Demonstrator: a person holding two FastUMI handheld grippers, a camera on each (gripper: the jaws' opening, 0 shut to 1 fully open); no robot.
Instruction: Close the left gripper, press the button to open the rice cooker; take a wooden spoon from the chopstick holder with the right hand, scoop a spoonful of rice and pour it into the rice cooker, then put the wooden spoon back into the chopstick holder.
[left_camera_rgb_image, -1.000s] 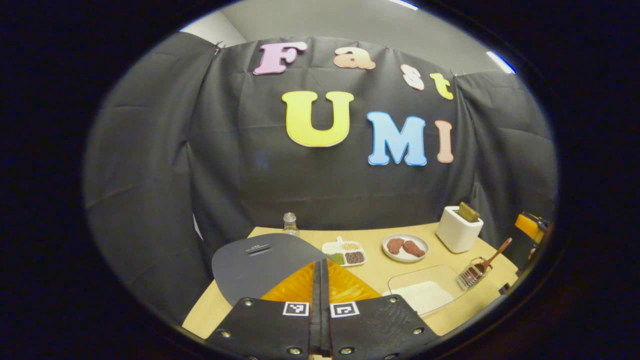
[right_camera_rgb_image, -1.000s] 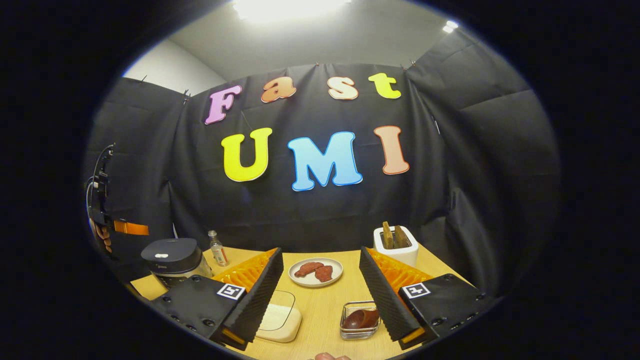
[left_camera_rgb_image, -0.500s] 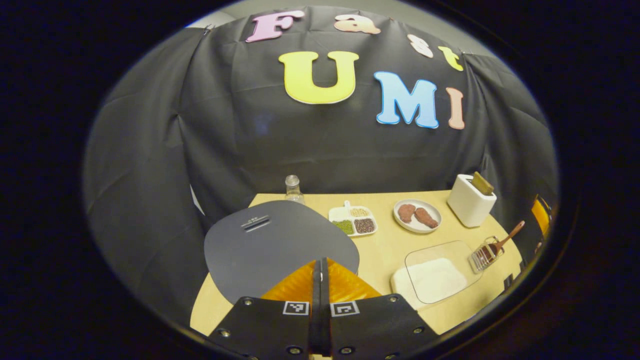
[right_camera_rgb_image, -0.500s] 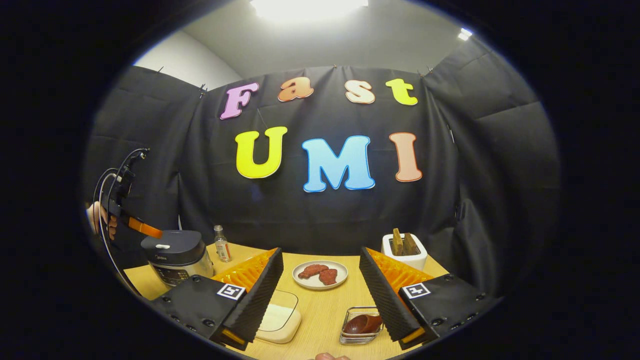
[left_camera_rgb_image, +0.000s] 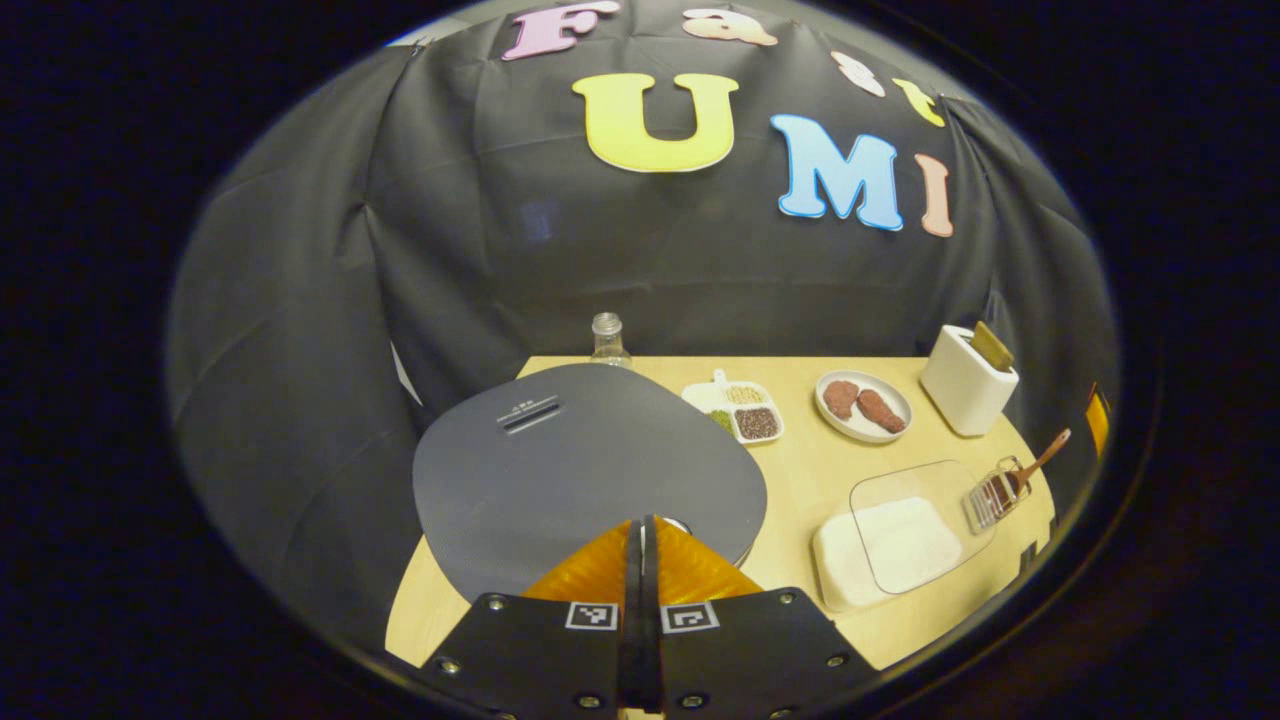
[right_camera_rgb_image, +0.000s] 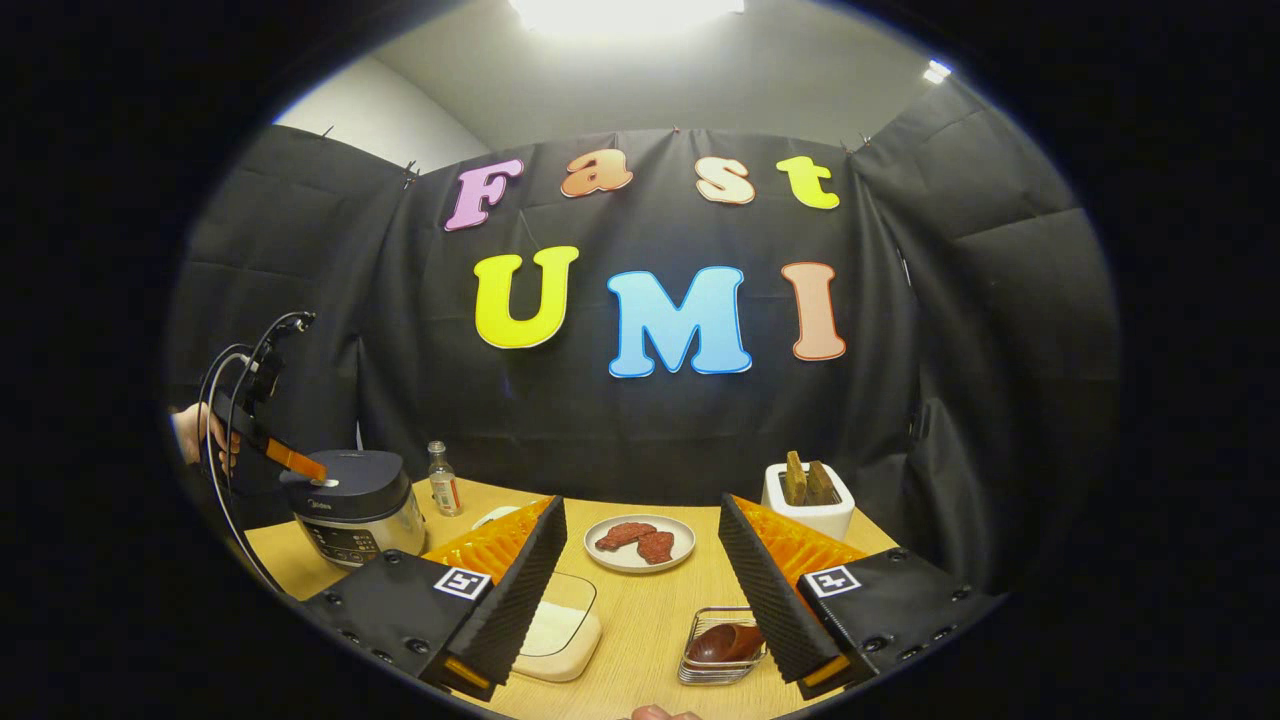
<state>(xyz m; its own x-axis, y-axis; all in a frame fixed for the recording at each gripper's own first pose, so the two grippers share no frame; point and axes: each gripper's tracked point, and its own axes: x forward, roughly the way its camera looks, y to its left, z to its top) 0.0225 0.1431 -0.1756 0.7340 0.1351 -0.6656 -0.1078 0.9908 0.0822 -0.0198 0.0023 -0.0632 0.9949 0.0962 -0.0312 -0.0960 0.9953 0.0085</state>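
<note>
While the left claw (left_camera_rgb_image: 641, 560) hangs clenched, its two fingers pressed flat together with nothing between them, over the front edge of the rice cooker (left_camera_rgb_image: 585, 470), the lid is down and the button is not yet pressed; from the right gripper view that claw's tip (right_camera_rgb_image: 300, 463) sits at or just above the pale button (right_camera_rgb_image: 329, 483) on the lid, and I cannot tell whether it touches. The cooker looks heavy and squat, so I judge it will stay put under a firm downward push, and the button, small and stiff, wants the shut fingertips square on it rather than off the smooth, slippery lid. The right claw (right_camera_rgb_image: 640, 580) is released, fingers wide apart, holding nothing, above the desk (right_camera_rgb_image: 640, 620). Between and below them stands the wire chopstick holder (right_camera_rgb_image: 715, 650) with the wooden spoon (right_camera_rgb_image: 725, 643) in it; in the left gripper view the spoon's handle (left_camera_rgb_image: 1040, 463) leans up and out. It should be light, rigid and not slippery, best pinched on the bare handle above the wire rim. The light holder may tip or slide as the spoon lifts. The rice box (left_camera_rgb_image: 885, 545) lies just beside the holder, its clear lid (left_camera_rgb_image: 920, 520) partly over the rice. The desk is smooth pale wood, ringed by black cloth, with a plate of meat (right_camera_rgb_image: 640, 542), a toaster (right_camera_rgb_image: 808, 500), a small bottle (right_camera_rgb_image: 442, 488) and a divided dish of beans (left_camera_rgb_image: 740, 410) farther back.
</note>
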